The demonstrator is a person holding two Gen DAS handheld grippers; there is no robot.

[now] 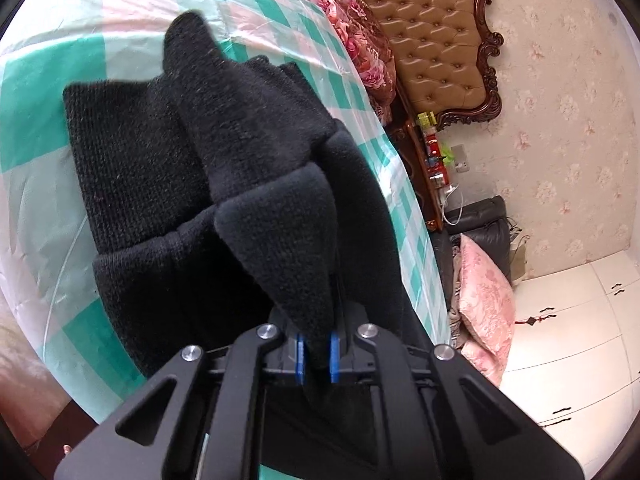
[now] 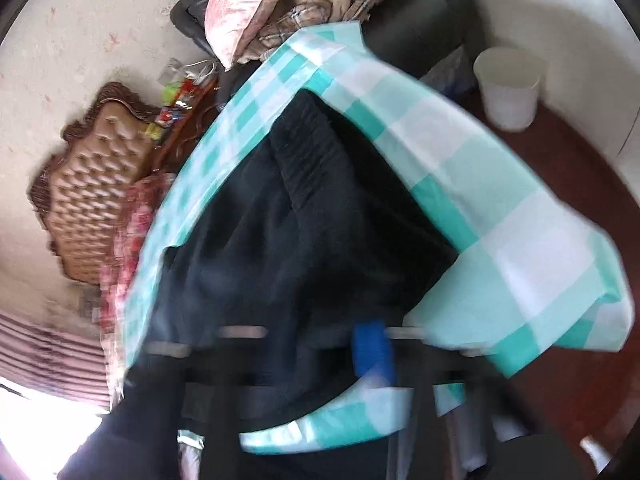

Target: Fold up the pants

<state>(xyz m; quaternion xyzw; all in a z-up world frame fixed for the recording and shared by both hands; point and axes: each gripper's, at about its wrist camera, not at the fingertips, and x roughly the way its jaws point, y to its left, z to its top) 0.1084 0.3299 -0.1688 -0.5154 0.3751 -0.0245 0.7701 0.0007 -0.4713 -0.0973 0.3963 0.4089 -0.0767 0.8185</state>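
Observation:
Black knitted pants [image 1: 168,168] lie on a green, white and pink checked sheet [image 1: 48,92]. My left gripper [image 1: 318,354] is shut on a raised fold of the pants, which bunches up between its blue pads. In the right wrist view the pants [image 2: 304,240] spread across the same sheet [image 2: 500,208]. That view is blurred by motion. My right gripper [image 2: 324,344] hangs over the near edge of the pants. One blue pad [image 2: 374,350] shows; the other is lost against the black cloth. I cannot tell if it holds anything.
A brown tufted headboard [image 1: 432,36] and floral bedding [image 1: 352,28] are at the bed's head. A cluttered nightstand [image 1: 434,160], a dark seat with a pink cushion [image 1: 486,292] and white cabinets [image 1: 576,344] stand beside the bed. A white bin [image 2: 510,86] stands on the dark floor.

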